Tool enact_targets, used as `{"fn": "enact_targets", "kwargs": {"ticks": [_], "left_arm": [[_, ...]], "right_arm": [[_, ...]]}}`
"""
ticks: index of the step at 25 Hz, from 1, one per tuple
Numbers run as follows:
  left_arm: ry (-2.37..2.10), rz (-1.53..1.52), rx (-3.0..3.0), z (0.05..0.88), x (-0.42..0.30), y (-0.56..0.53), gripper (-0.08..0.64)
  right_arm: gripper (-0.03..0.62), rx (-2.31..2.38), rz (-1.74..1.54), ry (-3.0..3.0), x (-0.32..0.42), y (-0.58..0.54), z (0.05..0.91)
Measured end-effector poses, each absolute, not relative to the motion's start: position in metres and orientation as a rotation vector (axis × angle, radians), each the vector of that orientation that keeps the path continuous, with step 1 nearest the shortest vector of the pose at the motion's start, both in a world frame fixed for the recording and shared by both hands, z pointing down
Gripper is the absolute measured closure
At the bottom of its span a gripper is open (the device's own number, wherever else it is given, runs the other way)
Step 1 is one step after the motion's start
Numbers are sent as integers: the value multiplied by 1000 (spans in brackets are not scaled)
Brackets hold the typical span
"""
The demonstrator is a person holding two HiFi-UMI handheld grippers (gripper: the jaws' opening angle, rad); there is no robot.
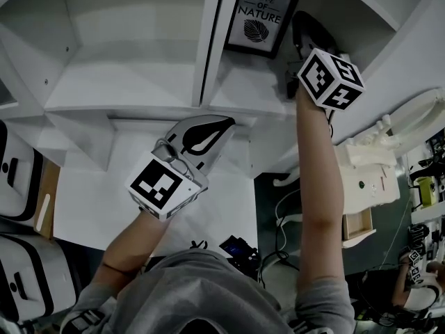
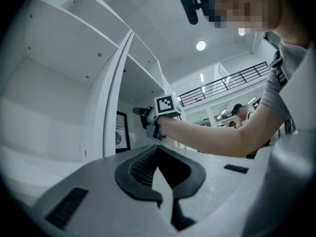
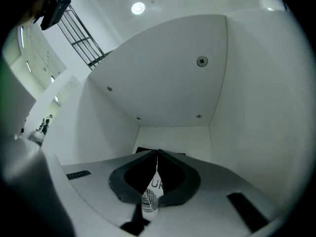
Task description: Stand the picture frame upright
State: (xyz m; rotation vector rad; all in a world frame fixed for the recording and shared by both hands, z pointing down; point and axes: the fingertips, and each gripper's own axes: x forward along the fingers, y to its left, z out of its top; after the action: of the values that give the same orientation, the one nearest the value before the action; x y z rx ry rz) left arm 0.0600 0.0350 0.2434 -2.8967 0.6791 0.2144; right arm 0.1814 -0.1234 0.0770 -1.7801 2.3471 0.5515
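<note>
Handling: we judge the picture frame (image 1: 259, 18) light, stiff, fragile; take its side edge.
Tongs: left tongs (image 2: 157, 149) and right tongs (image 3: 158, 154) closed, empty; right beside the frame.

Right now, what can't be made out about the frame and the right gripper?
- Picture frame, right gripper view: mostly behind the shut right gripper; only a strip of print shows.
- Left gripper view: shelf divider cuts off the frame's left part.
- Head view: whether gripper tips touch the frame; too dark to tell.
</note>
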Motion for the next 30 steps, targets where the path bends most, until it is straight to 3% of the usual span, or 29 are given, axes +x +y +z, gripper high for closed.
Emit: {"fn": "enact_targets", "kwargs": {"ticks": [15, 30], "left_arm": [[747, 217, -2881, 249, 36, 43, 552], [890, 250, -2856, 256, -5, 37, 552]], "right_arm": [[563, -1504, 485, 2462, 146, -18, 100], [563, -1495, 327, 2429, 171, 74, 152]]}}
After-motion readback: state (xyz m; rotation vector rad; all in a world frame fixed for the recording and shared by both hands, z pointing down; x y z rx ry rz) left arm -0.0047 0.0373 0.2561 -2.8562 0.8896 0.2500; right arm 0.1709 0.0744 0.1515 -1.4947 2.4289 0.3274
